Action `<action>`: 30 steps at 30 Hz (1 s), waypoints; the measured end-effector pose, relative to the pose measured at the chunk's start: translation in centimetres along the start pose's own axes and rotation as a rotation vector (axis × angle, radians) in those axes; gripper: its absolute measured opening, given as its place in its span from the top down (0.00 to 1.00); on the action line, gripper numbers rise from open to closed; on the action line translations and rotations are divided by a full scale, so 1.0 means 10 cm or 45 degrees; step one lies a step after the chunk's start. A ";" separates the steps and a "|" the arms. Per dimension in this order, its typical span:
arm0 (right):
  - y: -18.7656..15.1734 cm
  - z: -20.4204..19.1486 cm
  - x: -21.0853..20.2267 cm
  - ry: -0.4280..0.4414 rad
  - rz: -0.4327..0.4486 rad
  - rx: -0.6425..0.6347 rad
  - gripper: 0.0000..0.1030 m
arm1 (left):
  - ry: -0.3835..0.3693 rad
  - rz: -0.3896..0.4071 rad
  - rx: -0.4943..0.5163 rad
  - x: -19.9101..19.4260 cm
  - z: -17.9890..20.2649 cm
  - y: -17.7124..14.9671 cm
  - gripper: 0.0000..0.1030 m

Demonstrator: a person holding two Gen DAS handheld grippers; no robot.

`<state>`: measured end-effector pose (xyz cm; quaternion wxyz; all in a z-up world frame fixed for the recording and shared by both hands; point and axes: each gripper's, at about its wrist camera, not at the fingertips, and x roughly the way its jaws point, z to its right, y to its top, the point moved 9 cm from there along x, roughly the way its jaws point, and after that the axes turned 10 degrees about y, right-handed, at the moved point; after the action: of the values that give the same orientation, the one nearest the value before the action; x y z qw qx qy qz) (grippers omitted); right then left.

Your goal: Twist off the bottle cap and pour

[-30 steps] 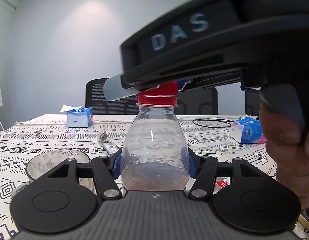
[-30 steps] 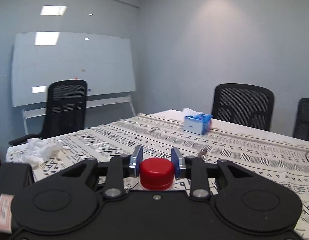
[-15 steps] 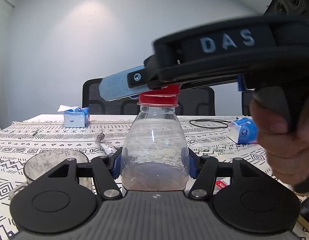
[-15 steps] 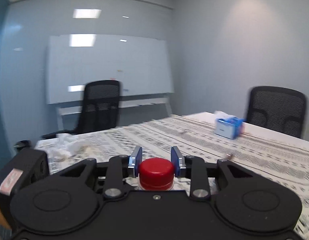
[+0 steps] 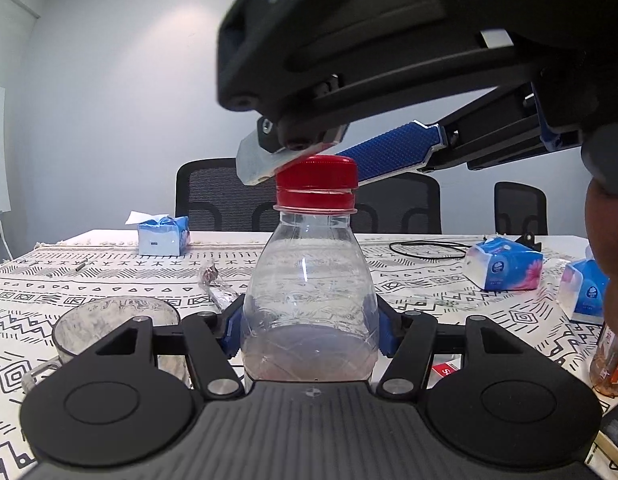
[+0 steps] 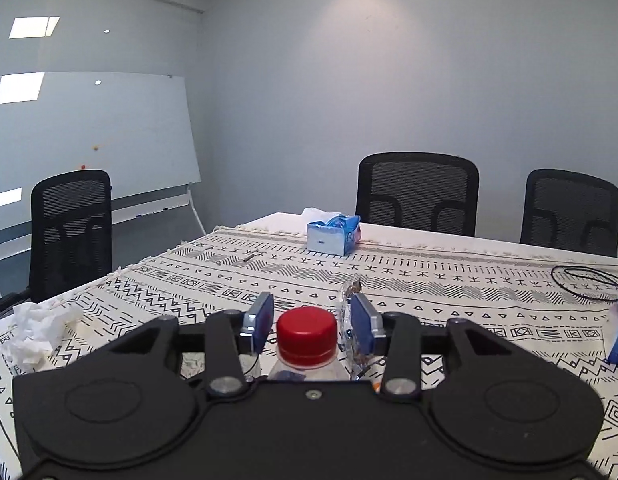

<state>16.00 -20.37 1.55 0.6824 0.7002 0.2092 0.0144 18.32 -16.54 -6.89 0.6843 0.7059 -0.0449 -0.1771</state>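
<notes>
Gripping bottle (image 5: 309, 296) upright on worktop (image 5: 109, 280), left tool (image 5: 309, 328) clenched; right tool (image 6: 307, 322) released, pads straddling red cap (image 6: 306, 334). Glass cup (image 5: 109, 320) just left, tissue packs (image 5: 505, 266) right.

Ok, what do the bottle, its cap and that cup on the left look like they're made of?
Bottle: clear thin plastic, glossy; the tablecloth shows through it and light streaks reflect off its moulded ridges.
Cap: opaque red plastic, smooth sheen, with a split tamper ring beneath.
Cup: transparent, cloudy-looking; glass or hard plastic, I cannot tell which.
</notes>
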 end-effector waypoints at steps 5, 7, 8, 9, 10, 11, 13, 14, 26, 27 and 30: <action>-0.01 -0.01 0.02 -0.015 0.010 0.038 0.57 | 0.002 0.002 0.000 -0.01 0.00 0.00 0.43; -0.02 -0.02 0.03 -0.014 0.009 0.044 0.58 | 0.003 0.003 0.001 -0.01 0.01 0.00 0.43; -0.02 -0.02 0.04 -0.019 0.008 0.044 0.59 | 0.003 0.003 0.001 -0.02 0.00 0.00 0.43; -0.03 -0.02 0.04 -0.026 0.007 0.039 0.61 | 0.004 0.003 0.001 -0.02 0.00 0.00 0.43; -0.03 -0.02 0.04 -0.038 0.007 0.032 0.61 | 0.006 0.003 0.001 -0.02 0.01 0.00 0.43; -0.03 -0.03 0.04 -0.049 0.010 0.029 0.62 | 0.007 0.004 0.002 -0.02 0.01 0.00 0.43; -0.04 -0.04 0.05 -0.065 0.021 0.015 0.66 | 0.010 0.005 0.004 -0.02 0.01 -0.01 0.43; -0.04 -0.05 0.05 -0.075 0.023 0.005 0.67 | 0.013 0.006 0.006 -0.02 0.01 -0.01 0.43; -0.05 -0.03 0.04 0.045 0.007 -0.100 0.69 | 0.031 0.024 0.037 -0.02 0.02 -0.02 0.44; -0.04 -0.02 0.04 0.072 -0.002 -0.115 0.69 | 0.029 0.025 0.038 -0.02 0.03 -0.02 0.44; -0.03 0.01 0.04 0.158 -0.021 -0.179 0.69 | 0.026 0.024 0.035 -0.02 0.03 -0.02 0.44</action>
<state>16.26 -20.31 1.15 0.7157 0.6466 0.2554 0.0668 17.97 -16.78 -7.03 0.6766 0.7166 -0.0470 -0.1629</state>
